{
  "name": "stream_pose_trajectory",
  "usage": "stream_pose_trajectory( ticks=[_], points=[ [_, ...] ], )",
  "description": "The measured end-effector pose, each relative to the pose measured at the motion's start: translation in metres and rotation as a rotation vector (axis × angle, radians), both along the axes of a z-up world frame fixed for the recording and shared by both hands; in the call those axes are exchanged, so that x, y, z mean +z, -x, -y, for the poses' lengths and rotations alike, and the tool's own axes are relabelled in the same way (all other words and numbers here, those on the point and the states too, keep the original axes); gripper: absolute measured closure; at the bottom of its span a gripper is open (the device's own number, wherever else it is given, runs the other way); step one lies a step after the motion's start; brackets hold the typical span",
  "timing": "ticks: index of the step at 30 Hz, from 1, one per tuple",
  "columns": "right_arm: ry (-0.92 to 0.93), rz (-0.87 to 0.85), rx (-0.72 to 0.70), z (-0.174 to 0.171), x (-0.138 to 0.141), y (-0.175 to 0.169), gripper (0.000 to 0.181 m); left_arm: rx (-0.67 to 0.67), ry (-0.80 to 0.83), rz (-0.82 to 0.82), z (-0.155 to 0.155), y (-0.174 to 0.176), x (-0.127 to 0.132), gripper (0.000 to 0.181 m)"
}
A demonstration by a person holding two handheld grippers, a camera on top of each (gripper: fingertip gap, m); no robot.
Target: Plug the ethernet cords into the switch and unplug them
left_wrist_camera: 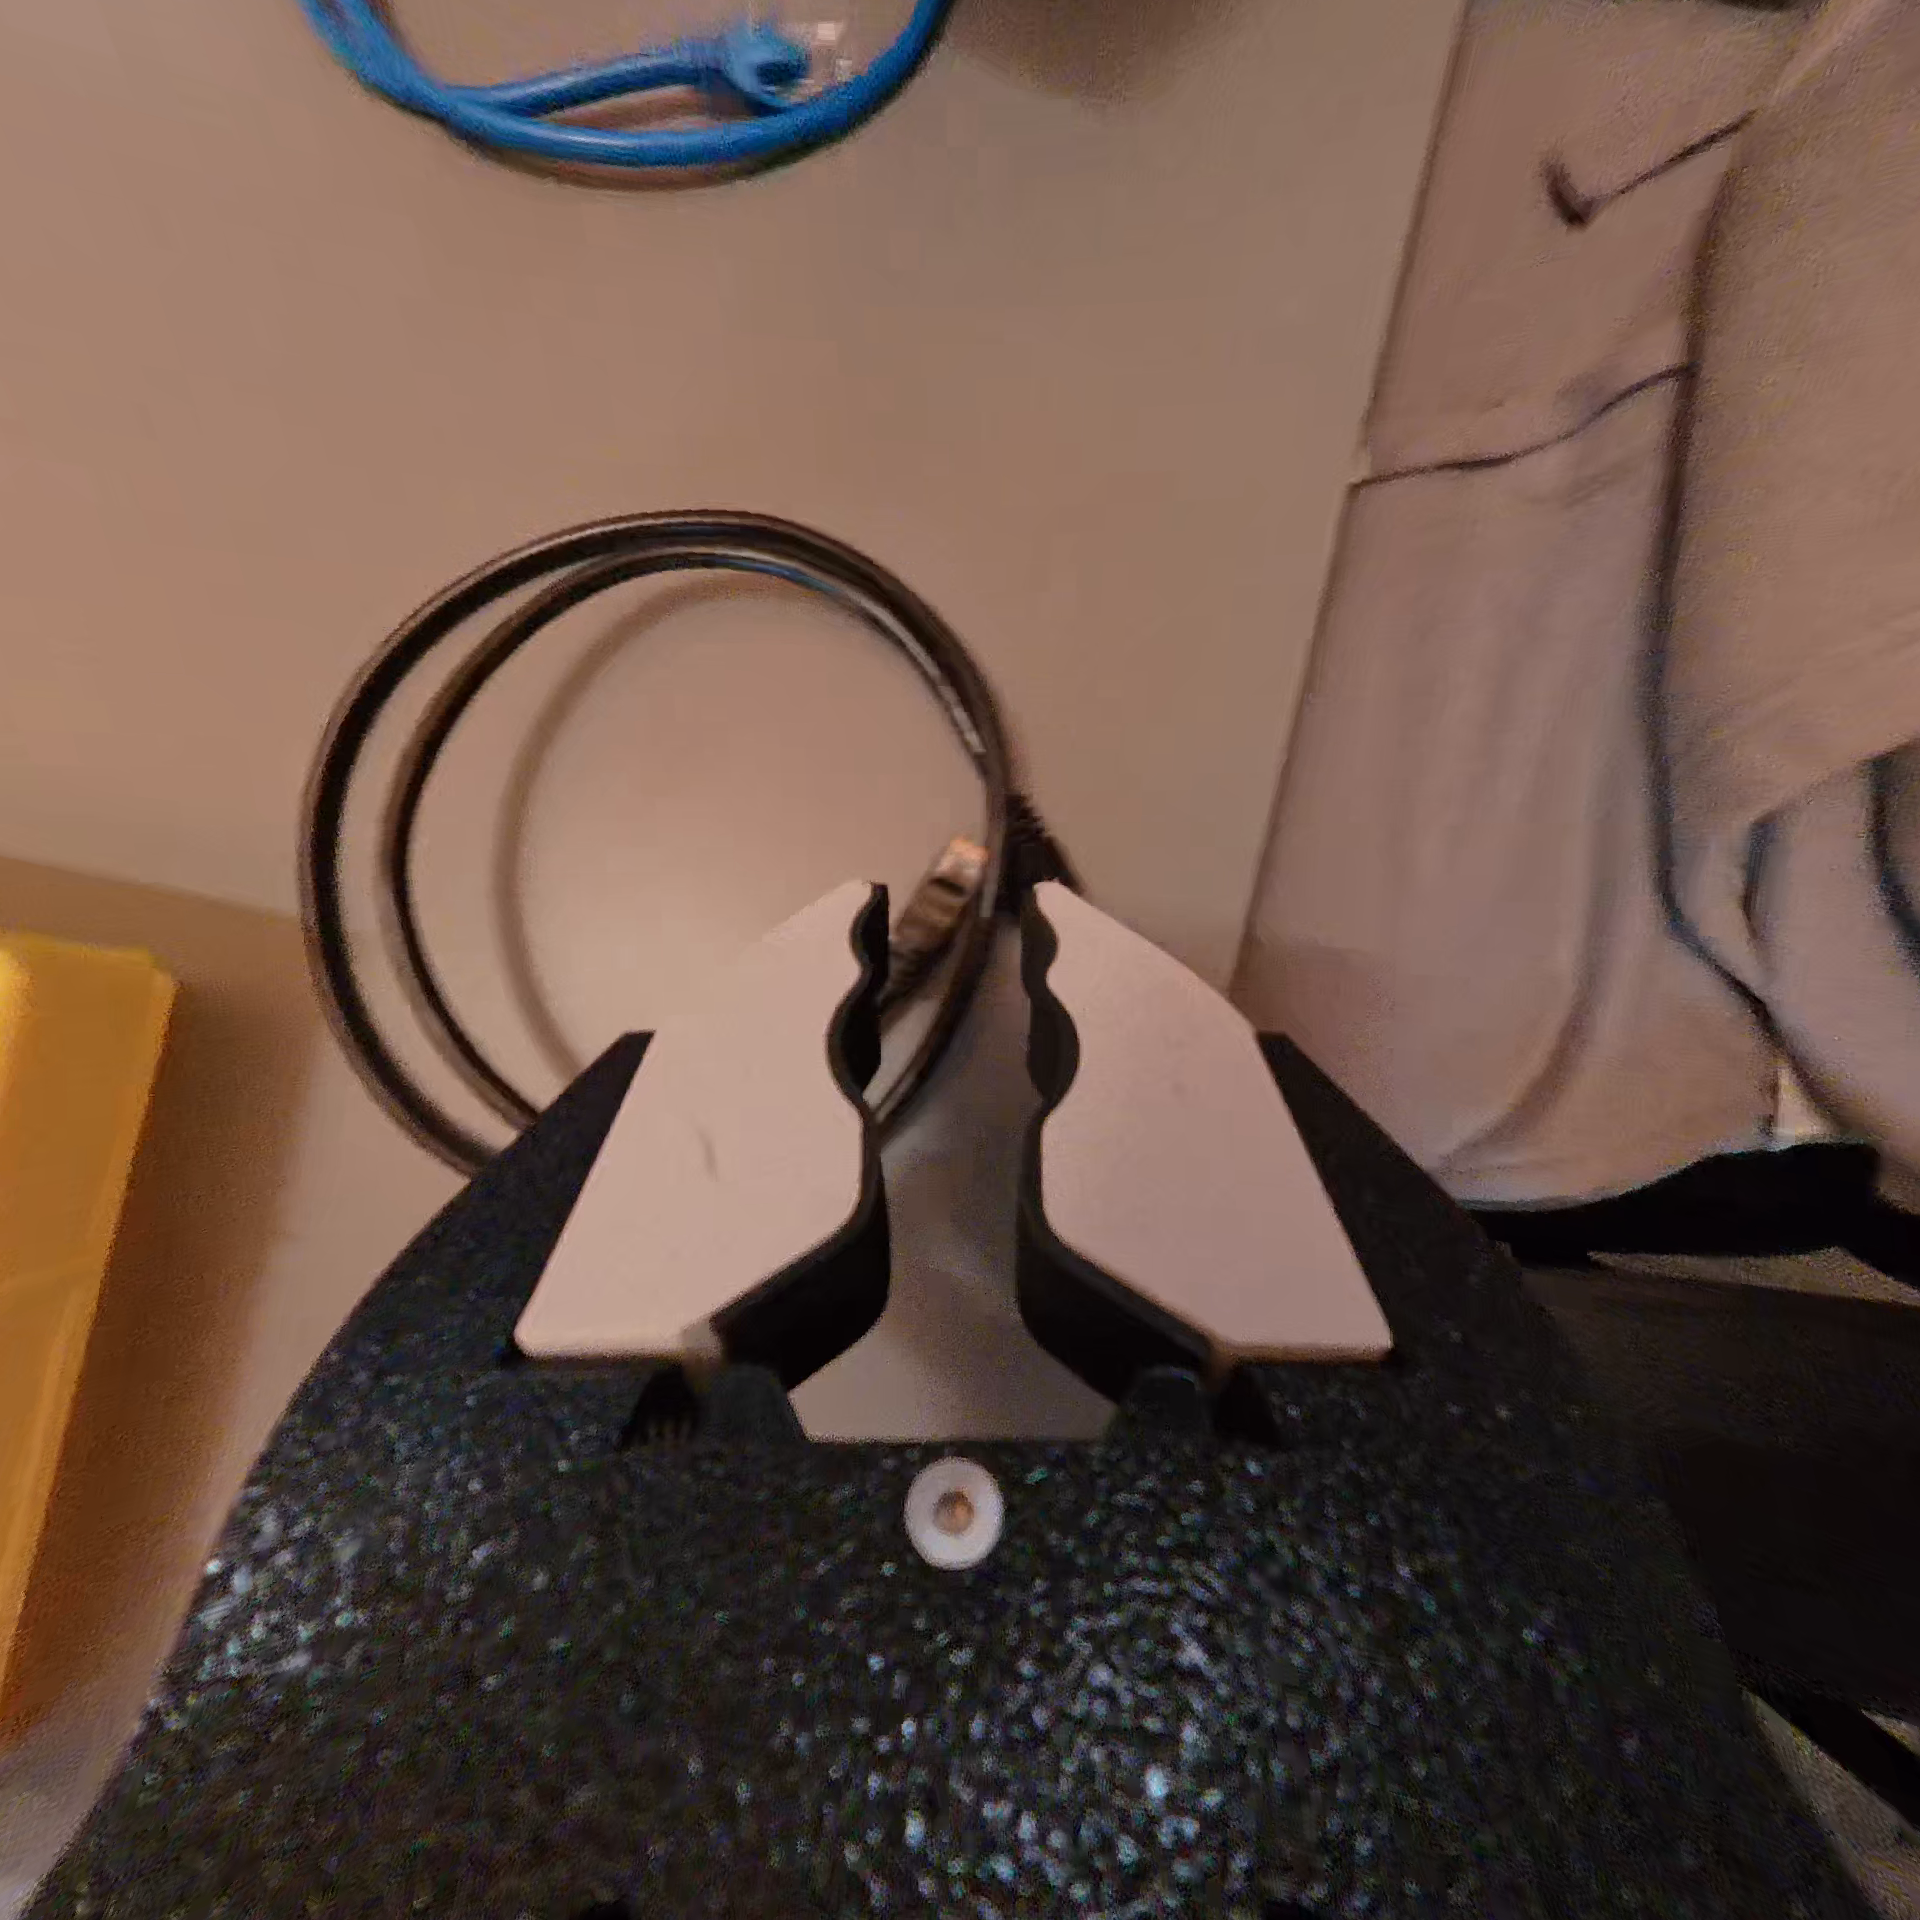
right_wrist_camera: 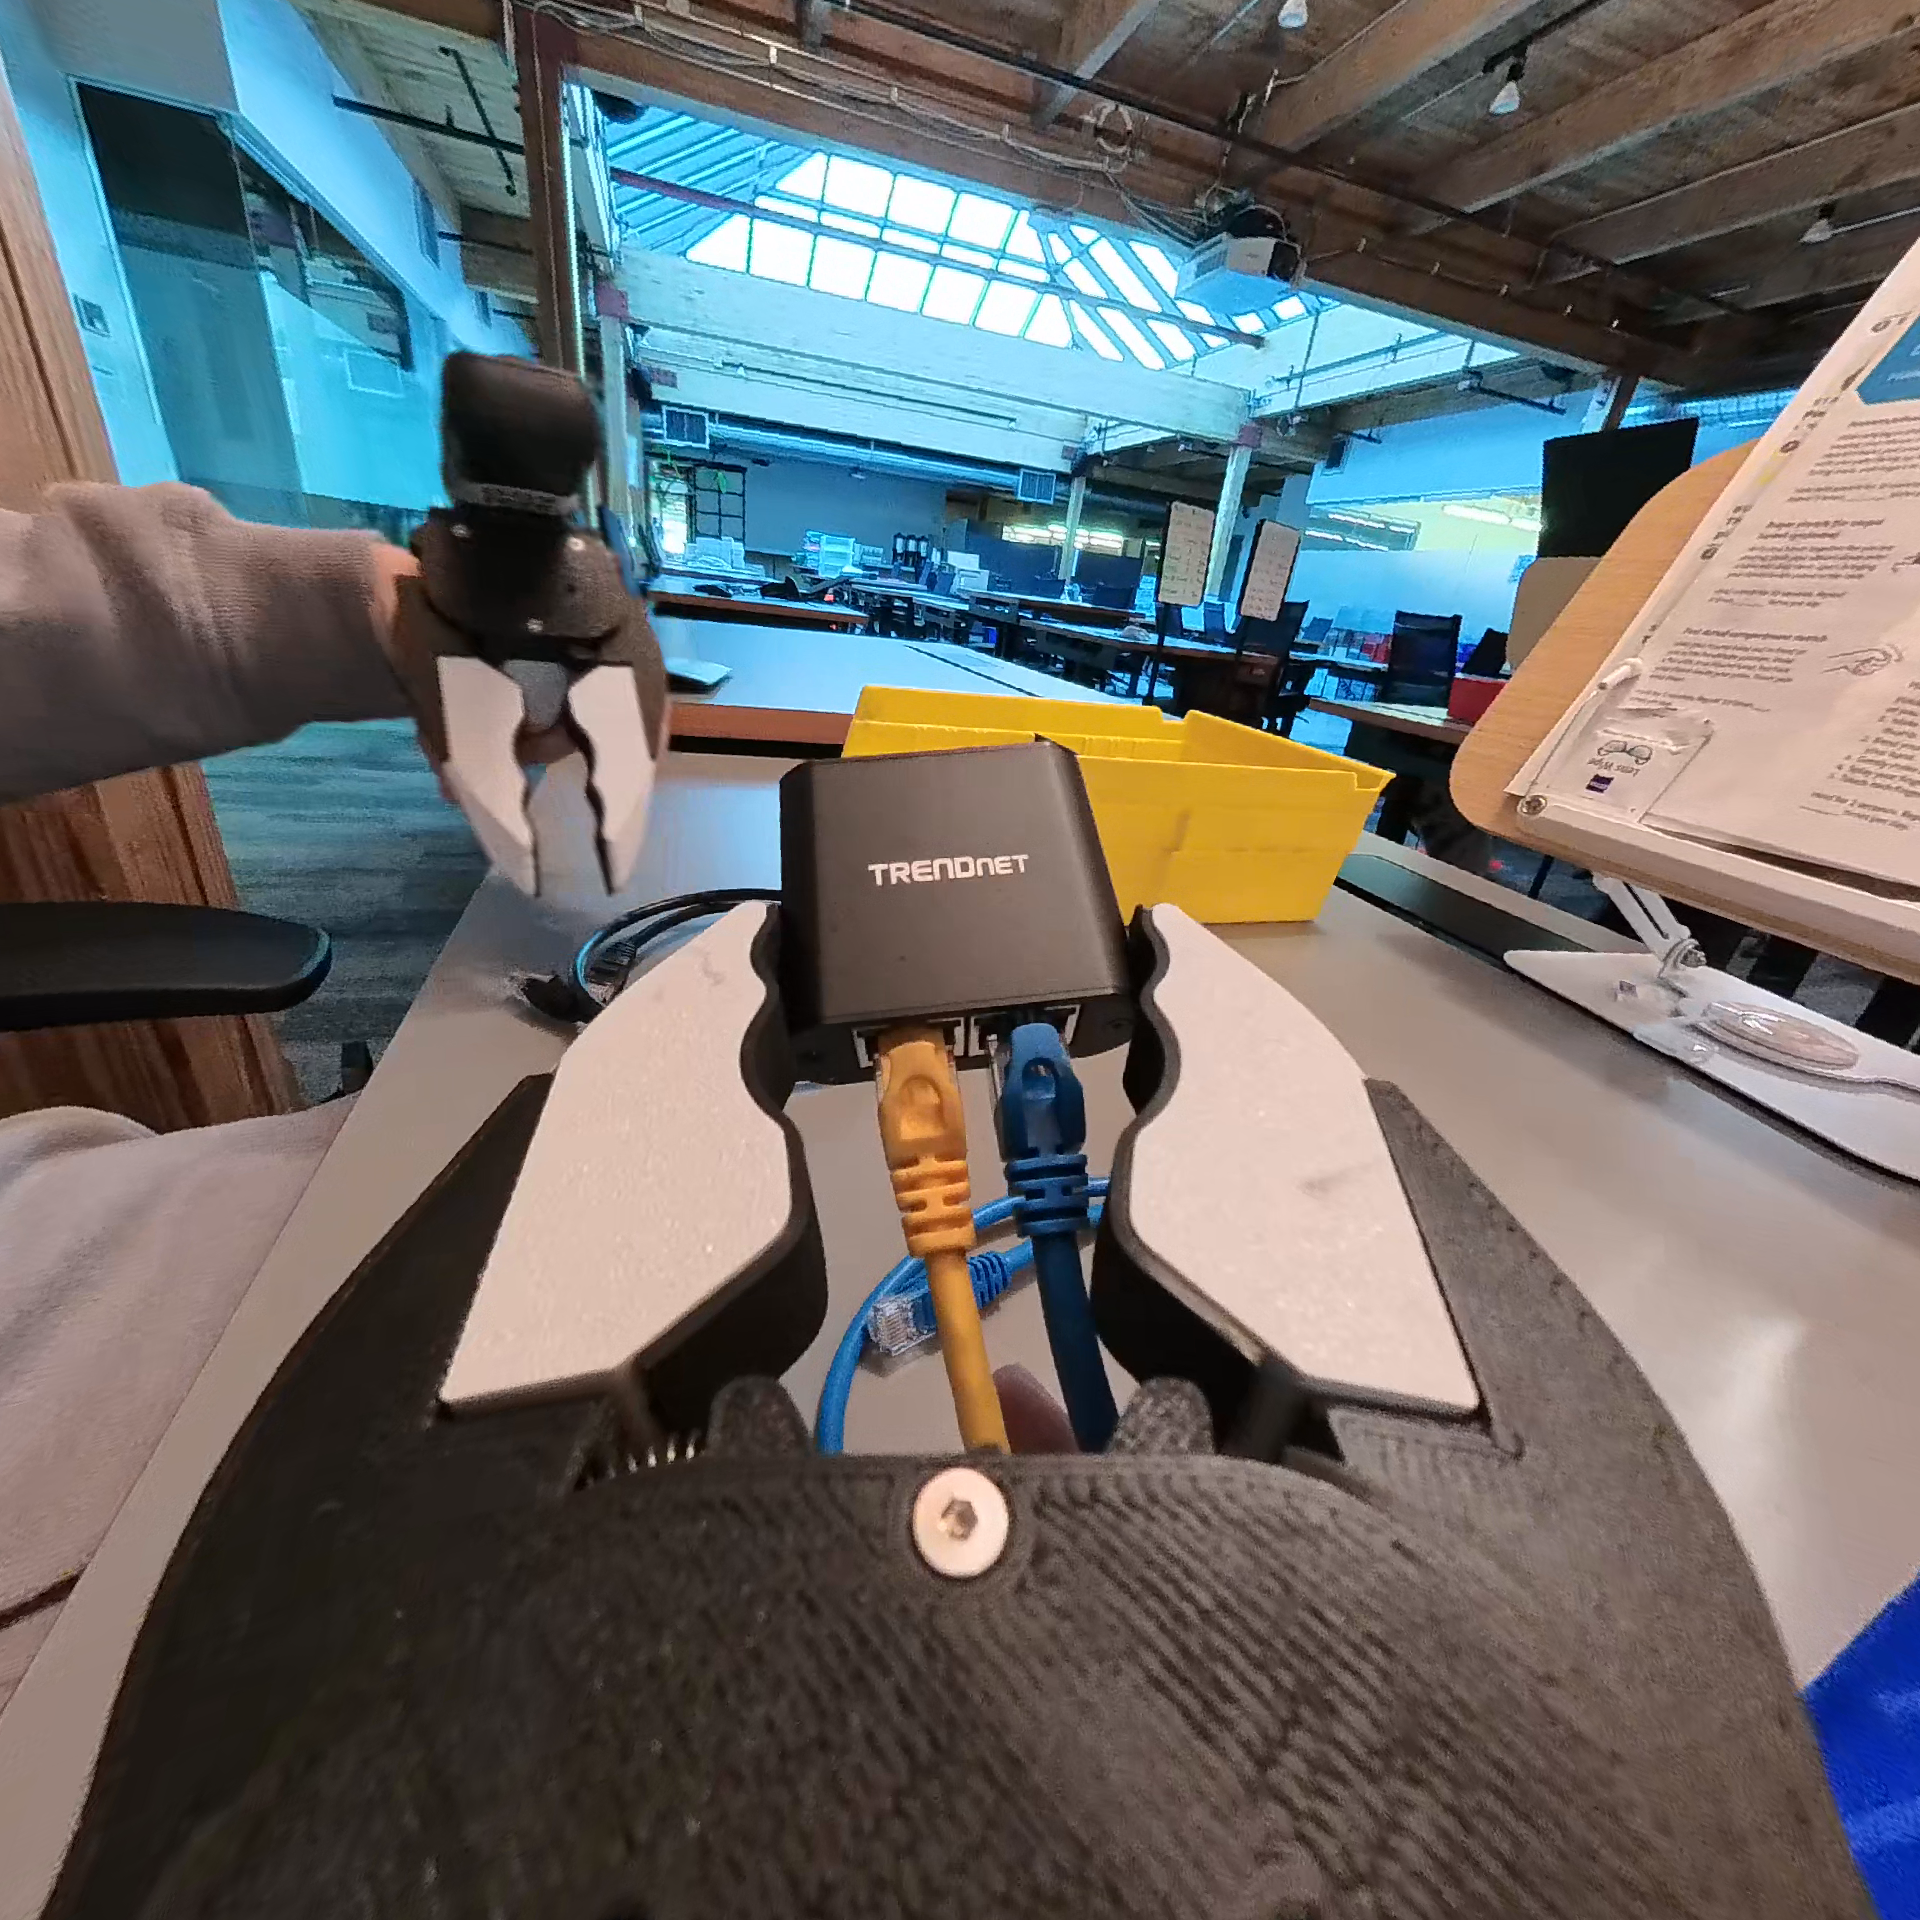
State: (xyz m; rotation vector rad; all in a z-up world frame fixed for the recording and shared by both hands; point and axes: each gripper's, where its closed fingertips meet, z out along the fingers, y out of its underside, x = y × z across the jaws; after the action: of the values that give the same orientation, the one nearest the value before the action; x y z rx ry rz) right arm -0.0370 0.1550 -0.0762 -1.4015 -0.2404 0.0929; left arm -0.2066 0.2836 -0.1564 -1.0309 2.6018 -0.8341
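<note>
My right gripper (right_wrist_camera: 954, 935) is shut on the black switch (right_wrist_camera: 935, 862), one finger on each side of it, on the grey table (right_wrist_camera: 1558, 1247). A yellow cord (right_wrist_camera: 925, 1153) and a dark blue cord (right_wrist_camera: 1044, 1132) are plugged into its front ports. A light blue cord (right_wrist_camera: 894, 1320) lies loose under them. My left gripper (left_wrist_camera: 956, 904) points down, jaws slightly apart and empty, just above the connector (left_wrist_camera: 945, 894) of a coiled black cord (left_wrist_camera: 644, 561). The left gripper also shows in the right wrist view (right_wrist_camera: 571, 878), left of the switch.
A yellow bin (right_wrist_camera: 1195, 790) stands behind the switch and shows at the left (left_wrist_camera: 62, 1247). A board with papers on a white stand (right_wrist_camera: 1714, 675) is at the right. A blue cord (left_wrist_camera: 623, 114) lies farther off. A person's grey clothing (left_wrist_camera: 1558, 623) and a chair armrest (right_wrist_camera: 156, 956) are beside the table's edge. Some 25 cm of space lies between my two pairs of fingers.
</note>
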Motion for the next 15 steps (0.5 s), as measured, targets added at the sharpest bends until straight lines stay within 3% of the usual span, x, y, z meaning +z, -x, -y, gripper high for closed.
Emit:
stream_pose_trajectory(
  ticks=[4,8,10,15],
  points=[
    [-0.002,-0.004,0.022,0.001,0.0,0.002,0.118,-0.004,-0.232,0.007,-0.003,0.016,-0.017,0.151],
    [-0.002,-0.001,0.044,0.002,0.0,0.004,0.119,0.113,-0.272,0.135,-0.03,-0.002,-0.012,0.149],
    [-0.007,-0.004,0.078,0.003,0.001,0.007,0.118,0.158,-0.268,0.111,-0.044,-0.006,-0.016,0.151],
    [-0.074,-0.041,0.182,0.016,0.008,0.011,0.119,0.105,-0.279,0.051,-0.042,-0.012,-0.03,0.154]
  ],
)
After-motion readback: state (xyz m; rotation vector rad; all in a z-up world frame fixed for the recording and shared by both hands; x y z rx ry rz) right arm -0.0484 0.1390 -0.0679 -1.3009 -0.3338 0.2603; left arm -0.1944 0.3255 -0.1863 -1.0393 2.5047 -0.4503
